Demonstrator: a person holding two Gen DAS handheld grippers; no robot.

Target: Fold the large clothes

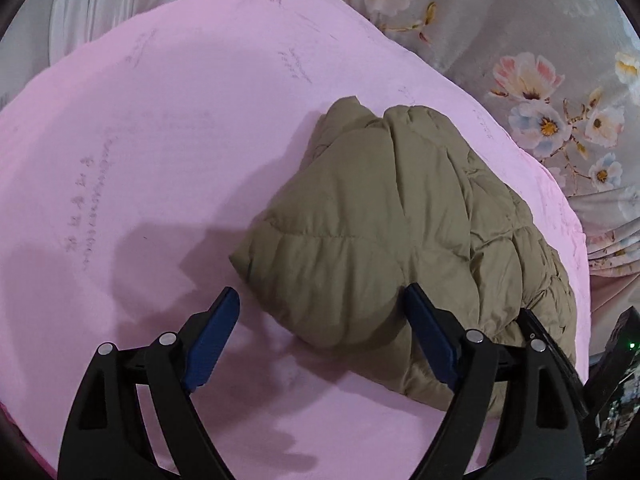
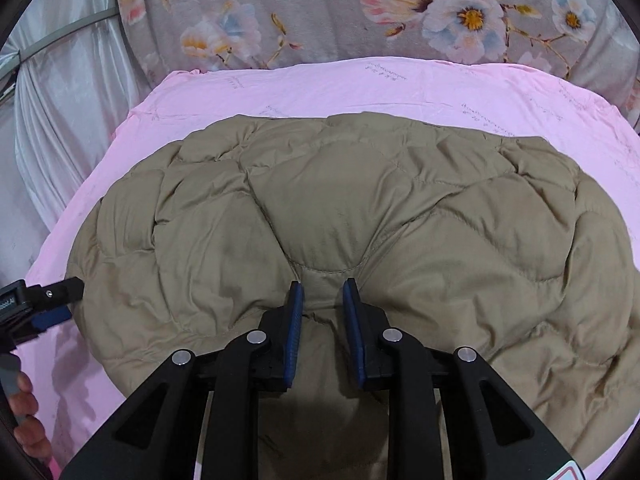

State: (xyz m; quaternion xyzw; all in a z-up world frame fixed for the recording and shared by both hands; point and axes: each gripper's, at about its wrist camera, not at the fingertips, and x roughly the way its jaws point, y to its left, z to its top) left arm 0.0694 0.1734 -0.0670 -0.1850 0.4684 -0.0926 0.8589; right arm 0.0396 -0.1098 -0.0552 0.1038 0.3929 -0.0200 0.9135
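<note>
An olive quilted puffer jacket (image 1: 380, 224) lies folded in a bundle on a pink sheet (image 1: 160, 140). My left gripper (image 1: 320, 300) is open, its blue pads either side of the jacket's near left corner, the right pad against the fabric. In the right wrist view the jacket (image 2: 360, 208) fills the middle. My right gripper (image 2: 323, 292) is narrowly closed, pinching a fold of the jacket's near edge between its blue pads. The left gripper shows at that view's left edge (image 2: 52, 300), beside the jacket.
The pink sheet (image 2: 360, 84) covers a bed with a grey floral quilt (image 2: 320, 12) behind it and to the right (image 1: 552, 80). A white curtain (image 2: 68, 120) hangs at the left. Dark objects (image 1: 616, 360) sit off the bed's right edge.
</note>
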